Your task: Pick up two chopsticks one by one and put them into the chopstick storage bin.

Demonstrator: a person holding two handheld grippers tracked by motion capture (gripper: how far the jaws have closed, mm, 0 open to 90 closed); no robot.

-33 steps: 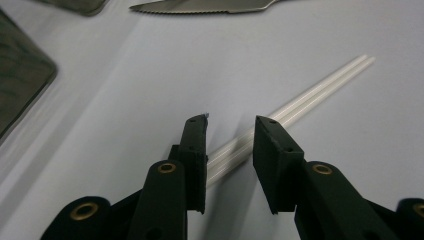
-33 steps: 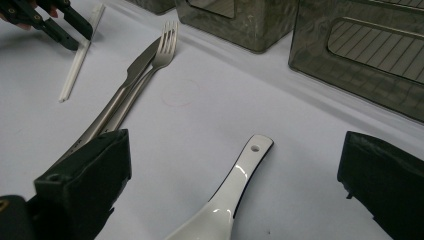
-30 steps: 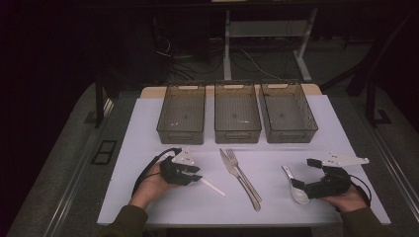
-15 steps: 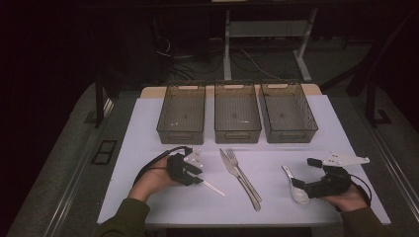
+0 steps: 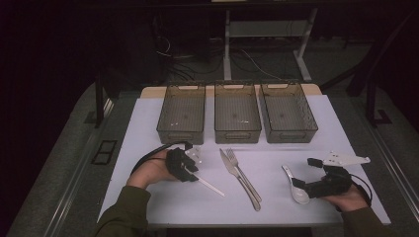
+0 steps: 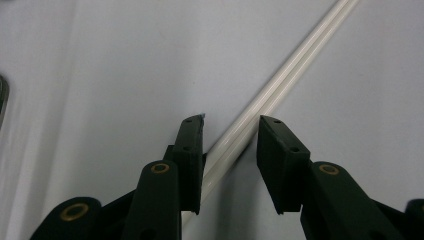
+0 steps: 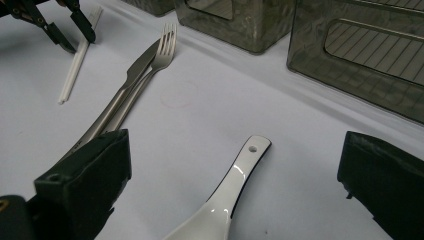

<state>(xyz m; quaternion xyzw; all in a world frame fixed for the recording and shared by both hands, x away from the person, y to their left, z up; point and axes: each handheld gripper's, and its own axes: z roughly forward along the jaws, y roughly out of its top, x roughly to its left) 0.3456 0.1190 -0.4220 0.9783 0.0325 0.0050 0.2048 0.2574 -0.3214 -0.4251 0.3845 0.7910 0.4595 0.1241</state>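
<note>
Chopsticks [image 6: 270, 95], white and paired, lie on the white table [image 5: 148, 123] left of a knife [image 5: 232, 168] and fork [image 5: 242, 173], the left gripper [image 6: 230, 131] straddling them with jaws parted, one jaw touching the sticks. At right, the right gripper [image 7: 235, 165] rests spread wide around a white ceramic spoon [image 7: 225, 195], not gripping it. Three dark plastic bins [image 5: 237, 113] stand in a row along the far edge.

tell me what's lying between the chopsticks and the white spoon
A knife and fork lie side by side between the chopsticks and spoon, in the high view.
</note>
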